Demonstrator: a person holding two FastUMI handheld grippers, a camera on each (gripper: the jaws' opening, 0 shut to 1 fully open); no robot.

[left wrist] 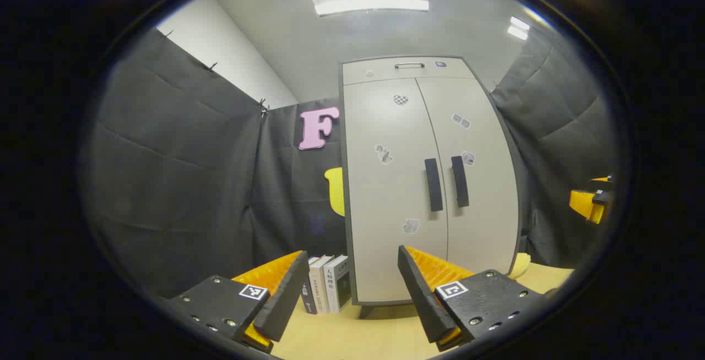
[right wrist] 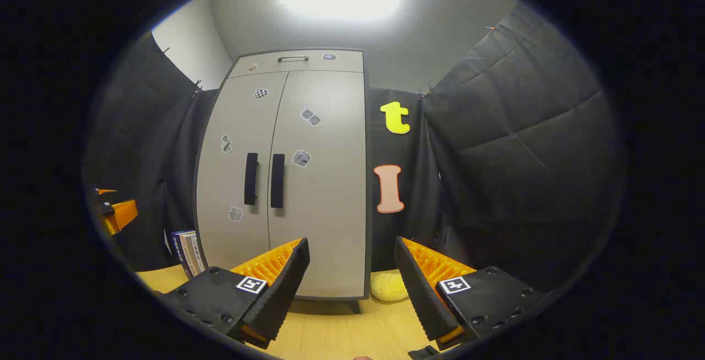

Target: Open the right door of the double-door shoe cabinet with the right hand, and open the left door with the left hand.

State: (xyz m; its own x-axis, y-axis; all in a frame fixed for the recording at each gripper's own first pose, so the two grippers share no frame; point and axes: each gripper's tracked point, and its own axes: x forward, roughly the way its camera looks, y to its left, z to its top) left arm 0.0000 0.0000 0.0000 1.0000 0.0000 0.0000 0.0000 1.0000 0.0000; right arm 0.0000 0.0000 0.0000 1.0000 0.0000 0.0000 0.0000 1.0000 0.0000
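A: Cabinet position?

B: The cabinet (left wrist: 424,184) stands upright on the wooden table (left wrist: 352,338), backed by the black cloth wall. Both doors are shut. The left door (left wrist: 385,195) and right door (left wrist: 479,184) meet at a centre seam, with a black vertical handle on each side of it: left handle (left wrist: 433,184), right handle (left wrist: 460,181). A shallow top panel carries a small metal pull (left wrist: 408,65). Small stickers are scattered over both doors.

A: Left gripper?

B: The left gripper (left wrist: 352,288) is wide open and holds nothing. Its fingers (left wrist: 283,294) frame the cabinet's lower left corner but sit well apart from it, low over the table. It is not at the left handle.

A: Right gripper?

B: The right gripper (right wrist: 352,285) is also spread wide, with nothing between its fingers (right wrist: 418,288). In the right gripper view the cabinet (right wrist: 286,173) sits left of centre, and the right handle (right wrist: 277,180) and left handle (right wrist: 251,178) are well clear of the fingers. There is no contact with the right door (right wrist: 319,184).

A: Anything else on the table?

B: Books (left wrist: 325,288) stand upright just beside the cabinet's left side. A yellow sponge-like lump (right wrist: 388,285) lies on the table by the cabinet's right foot; its exact nature cannot be told. At the far right edge of the left gripper view, part of the other gripper's orange and black body shows.
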